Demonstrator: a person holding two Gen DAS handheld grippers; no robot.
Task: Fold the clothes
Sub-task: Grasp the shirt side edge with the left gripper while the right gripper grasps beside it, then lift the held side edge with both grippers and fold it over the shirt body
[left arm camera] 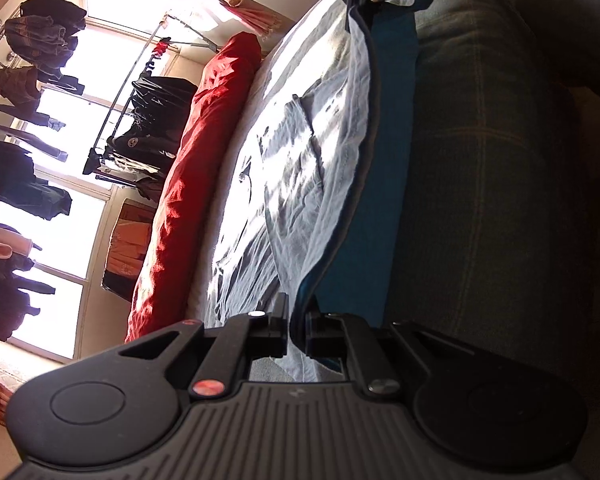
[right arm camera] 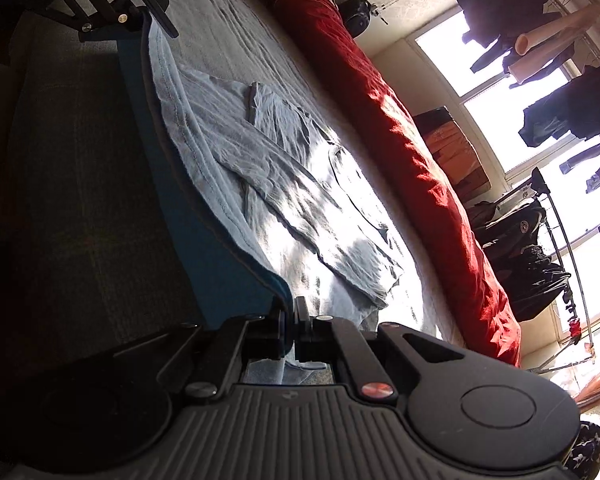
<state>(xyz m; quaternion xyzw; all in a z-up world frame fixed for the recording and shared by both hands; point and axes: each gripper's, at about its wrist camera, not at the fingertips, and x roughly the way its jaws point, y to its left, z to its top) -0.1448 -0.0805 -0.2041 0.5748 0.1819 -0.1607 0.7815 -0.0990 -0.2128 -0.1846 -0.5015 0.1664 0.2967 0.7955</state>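
Bed (left arm camera: pixel 236 168) | garment (left arm camera: pixel 300 184) lengthwise, hem between left claw (left arm camera: pixel 296 320), right claw (right arm camera: pixel 290 320)

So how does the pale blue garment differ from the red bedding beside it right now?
The pale blue garment is thin, wrinkled and spread mostly flat; the red bedding is bunched into a thick, long roll. The garment's near edge is lifted, pinched at two ends by the left hand-held gripper and the right hand-held gripper; the red bedding is held by neither. Both lie on the bed in patchy sunlight.

Pale blue-grey garment (left arm camera: pixel 300 168), red bolster (left arm camera: pixel 196 168), teal cloth (left arm camera: pixel 384 184)
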